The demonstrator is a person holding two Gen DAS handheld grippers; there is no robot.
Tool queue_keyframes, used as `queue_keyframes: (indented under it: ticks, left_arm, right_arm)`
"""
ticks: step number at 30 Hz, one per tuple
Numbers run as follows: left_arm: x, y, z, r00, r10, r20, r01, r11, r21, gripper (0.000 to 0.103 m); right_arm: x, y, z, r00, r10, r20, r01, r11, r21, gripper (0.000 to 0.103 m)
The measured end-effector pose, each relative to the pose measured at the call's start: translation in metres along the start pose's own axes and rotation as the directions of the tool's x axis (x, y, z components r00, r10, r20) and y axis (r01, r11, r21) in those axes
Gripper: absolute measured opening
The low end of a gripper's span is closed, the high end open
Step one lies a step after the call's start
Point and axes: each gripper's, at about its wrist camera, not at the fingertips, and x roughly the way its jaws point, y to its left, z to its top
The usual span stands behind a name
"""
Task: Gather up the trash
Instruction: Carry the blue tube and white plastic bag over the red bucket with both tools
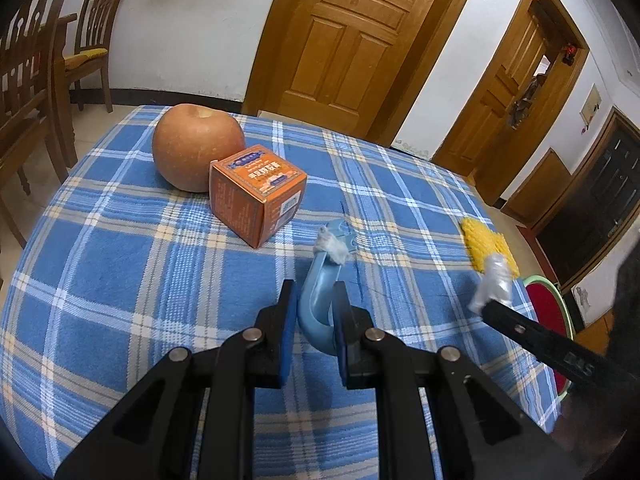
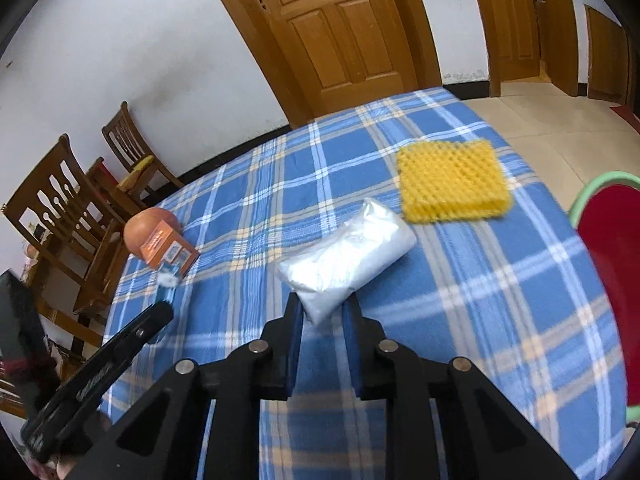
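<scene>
Pinching the curved end of a light blue plastic hook (image 1: 316, 300) between its blue pads, the left gripper (image 1: 317, 320) holds that piece just above the blue plaid tablecloth (image 1: 120, 260). A tuft of white, fluffy residue (image 1: 333, 247) clings to the far end of the hook. Taking the hook as landmark: just beyond it to the left stands a small orange carton (image 1: 256, 192), one corner turned toward the camera, and touching the carton's far left side sits a reddish apple (image 1: 198, 146).

Well to the right of the hook, the right gripper (image 2: 322, 316) closes on the near end of a crumpled silver foil wrapper (image 2: 348, 264); its pads press against both sides of the wrapper, which juts forward and appears lifted slightly off the cloth, though motion blur makes that hard to judge. Just beyond the wrapper, farther right from the hook, lies a yellow foam mesh sleeve (image 2: 454, 180), flat near the table's right edge. Past that edge, lower down, shows a red basin with a green rim (image 2: 612, 248).

Far left of the hook, off the table, stand dark wooden chairs (image 1: 90, 36). Behind the table, brown panelled doors (image 1: 344, 40) break a white wall.
</scene>
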Motion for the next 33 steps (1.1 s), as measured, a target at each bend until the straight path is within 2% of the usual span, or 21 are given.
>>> queue_keyframes:
  ticks: [10,26,33]
  left_arm:
    - [-0.012,-0.018,-0.002,1.0,-0.019,-0.007,0.019,1.0,0.019,0.017]
    - [-0.029,-0.097,-0.016,0.987,-0.145,-0.07,0.151,0.984,0.097,0.016]
    - [-0.023,-0.131,-0.023,0.975,-0.19,-0.119,0.205,0.97,0.134,0.016]
  right_arm:
    - [-0.054,-0.024,-0.016,0.996,0.001,0.084,-0.003,1.0,0.025,0.022]
    - [-0.112,-0.095,-0.042,0.985,-0.051,0.164,0.025,0.987,0.157,0.022]
    - [-0.131,-0.121,-0.048,0.98,-0.074,0.184,0.036,0.98,0.198,0.022]
